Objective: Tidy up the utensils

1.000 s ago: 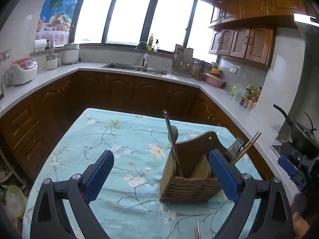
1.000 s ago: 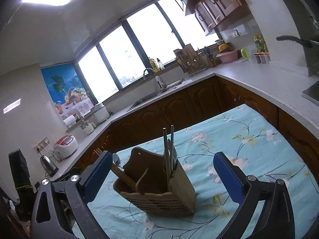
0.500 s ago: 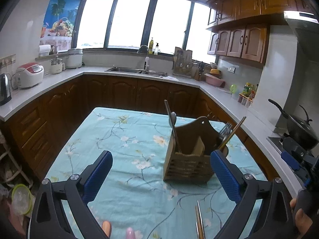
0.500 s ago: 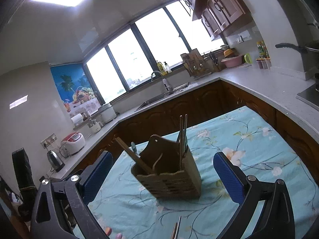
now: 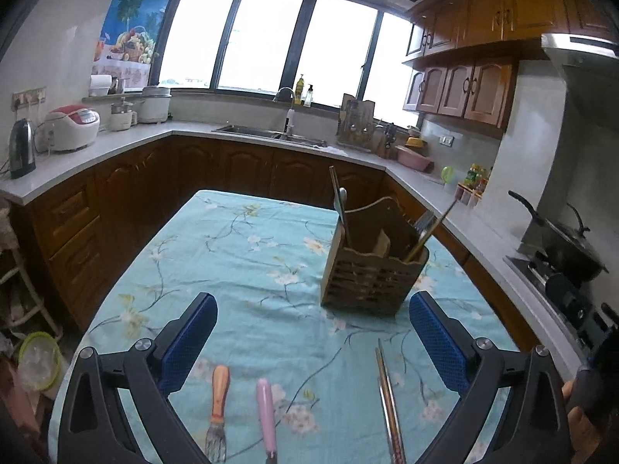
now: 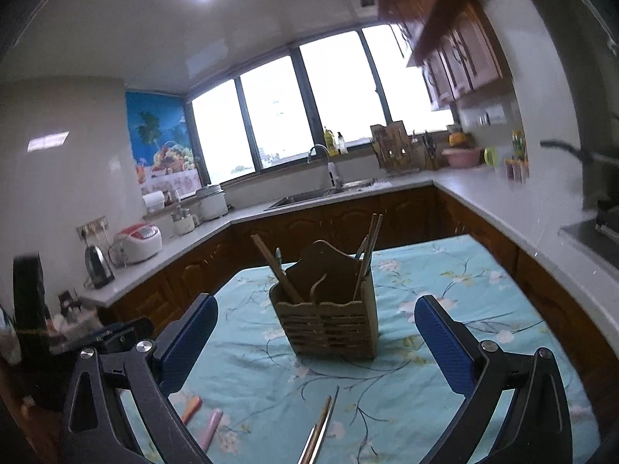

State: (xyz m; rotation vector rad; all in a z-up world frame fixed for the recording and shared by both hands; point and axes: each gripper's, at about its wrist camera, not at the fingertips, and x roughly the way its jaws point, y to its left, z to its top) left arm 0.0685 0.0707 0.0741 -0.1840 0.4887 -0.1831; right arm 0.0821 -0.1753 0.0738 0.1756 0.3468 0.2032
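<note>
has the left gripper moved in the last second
Yes. The left gripper has pulled back from the wooden holder, which looks smaller and farther now, and utensils lying on the tablecloth have entered view.

We are seeing table (image 5: 240,255) in floral teal cloth carrying wooden caddy (image 5: 373,280), orange-handled fork (image 5: 217,406), pink-handled utensil (image 5: 267,413), chopsticks (image 5: 389,398).

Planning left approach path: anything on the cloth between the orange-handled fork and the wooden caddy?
Nothing. In the left wrist view only bare floral tablecloth lies between the orange-handled fork and the wooden caddy. The pink-handled utensil lies beside the fork.
</note>
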